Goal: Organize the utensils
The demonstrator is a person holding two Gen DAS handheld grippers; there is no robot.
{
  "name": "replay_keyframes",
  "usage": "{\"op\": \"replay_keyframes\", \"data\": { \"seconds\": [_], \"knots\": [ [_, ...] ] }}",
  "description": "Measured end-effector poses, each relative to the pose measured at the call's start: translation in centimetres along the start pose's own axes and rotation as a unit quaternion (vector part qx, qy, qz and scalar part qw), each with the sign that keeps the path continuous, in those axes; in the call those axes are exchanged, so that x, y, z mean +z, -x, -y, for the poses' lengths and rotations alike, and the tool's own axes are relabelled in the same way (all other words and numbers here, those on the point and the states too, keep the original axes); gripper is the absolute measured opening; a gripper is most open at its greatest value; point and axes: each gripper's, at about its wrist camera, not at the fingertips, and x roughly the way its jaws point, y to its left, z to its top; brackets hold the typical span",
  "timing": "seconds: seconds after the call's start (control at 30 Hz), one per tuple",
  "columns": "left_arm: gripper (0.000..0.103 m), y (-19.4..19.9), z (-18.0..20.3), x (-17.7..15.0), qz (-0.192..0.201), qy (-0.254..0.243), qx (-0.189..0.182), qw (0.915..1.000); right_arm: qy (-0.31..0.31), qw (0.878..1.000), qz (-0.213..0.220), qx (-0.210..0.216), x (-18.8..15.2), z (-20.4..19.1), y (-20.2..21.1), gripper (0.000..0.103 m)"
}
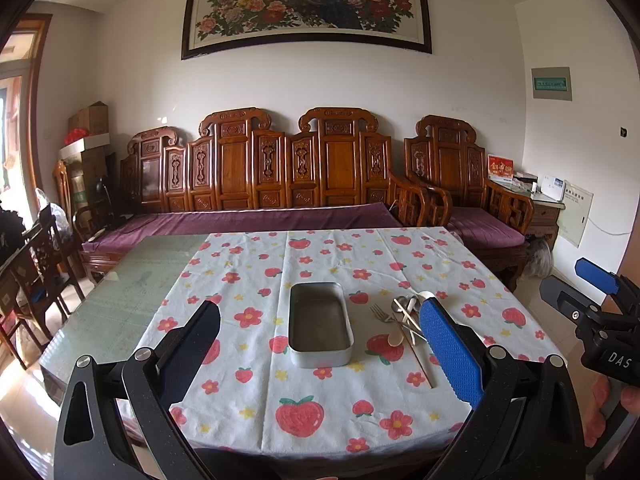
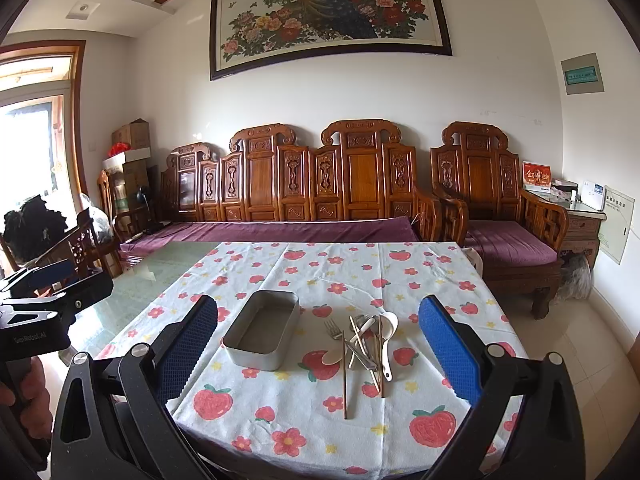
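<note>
An empty metal box (image 1: 319, 325) (image 2: 262, 330) stands on the flowered tablecloth near the table's middle. Right of it lies a loose pile of utensils (image 2: 366, 344) (image 1: 404, 318): a fork (image 2: 333, 330), a white spoon (image 2: 387, 334), metal spoons and wooden chopsticks (image 2: 344, 376). My left gripper (image 1: 320, 354) is open and empty above the near table edge, facing the box. My right gripper (image 2: 320, 354) is open and empty, held back from the pile. Each gripper also shows at the edge of the other's view, the right one (image 1: 592, 296) and the left one (image 2: 48, 292).
The tablecloth (image 2: 360, 272) covers the right part of a glass-topped table (image 1: 132, 292). A carved wooden sofa (image 1: 260, 184) with purple cushions stands behind it, an armchair (image 2: 500, 208) to the right. Wooden chairs (image 1: 36, 264) stand at the left.
</note>
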Motion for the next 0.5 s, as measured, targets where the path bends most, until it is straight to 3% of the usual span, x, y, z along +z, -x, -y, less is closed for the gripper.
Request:
{"op": "replay_keyframes", "data": {
  "seconds": [0.5],
  "knots": [
    [0.097, 0.25, 0.07, 0.22, 0.001, -0.001, -0.001, 1.0000, -0.001, 1.000, 0.000, 0.001, 0.79, -0.27, 0.39, 0.101]
  ]
}}
